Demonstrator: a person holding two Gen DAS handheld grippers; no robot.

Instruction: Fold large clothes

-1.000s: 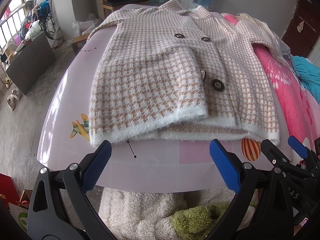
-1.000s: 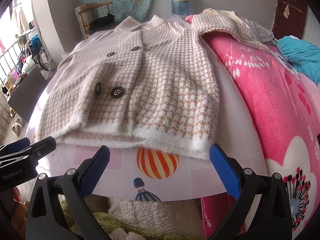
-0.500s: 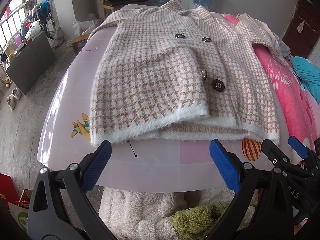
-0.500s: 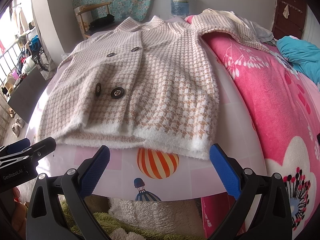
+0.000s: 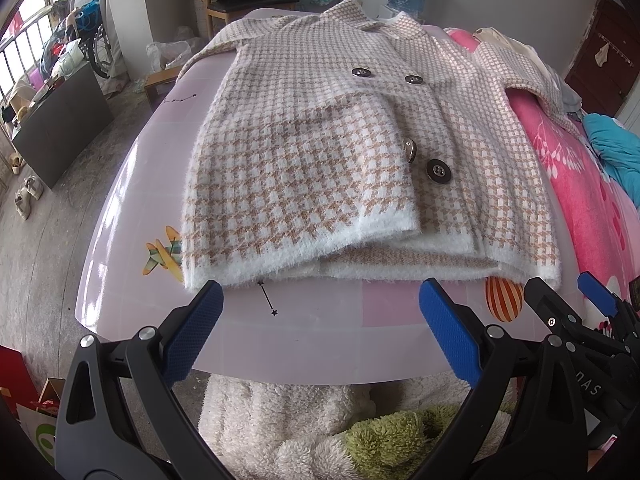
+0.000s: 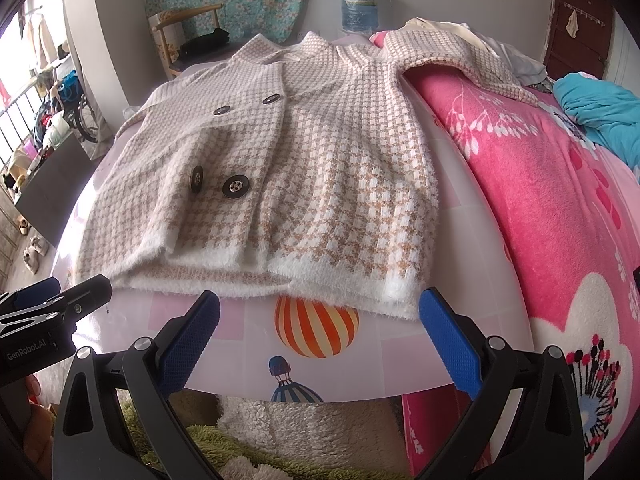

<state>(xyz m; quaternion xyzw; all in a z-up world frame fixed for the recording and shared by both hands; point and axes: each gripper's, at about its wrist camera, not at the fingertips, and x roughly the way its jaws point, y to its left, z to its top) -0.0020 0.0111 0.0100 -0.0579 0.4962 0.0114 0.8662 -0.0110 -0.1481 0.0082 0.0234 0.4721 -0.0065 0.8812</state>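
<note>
our left gripper (image 5: 318, 328) and right gripper (image 6: 320, 328) both hang wide apart and hold nothing, just short of the fuzzy white hem of the checked coat (image 5: 332, 152), which lies flat on the pale table (image 5: 320, 344). if we pinch only the top layer, the coat could slide or bunch up on the smooth top. the right view shows one sleeve (image 6: 460, 60) draped over the pink blanket (image 6: 540, 200); in the left view, we think the other sleeve hangs off the far edge.

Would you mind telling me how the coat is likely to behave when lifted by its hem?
The coat looks like thick fuzzy knit, so it will probably sag limply rather than hold shape. Its front panels overlap loosely at the hem, so layers may separate. One sleeve lies on the pink blanket and will likely drag.
</note>
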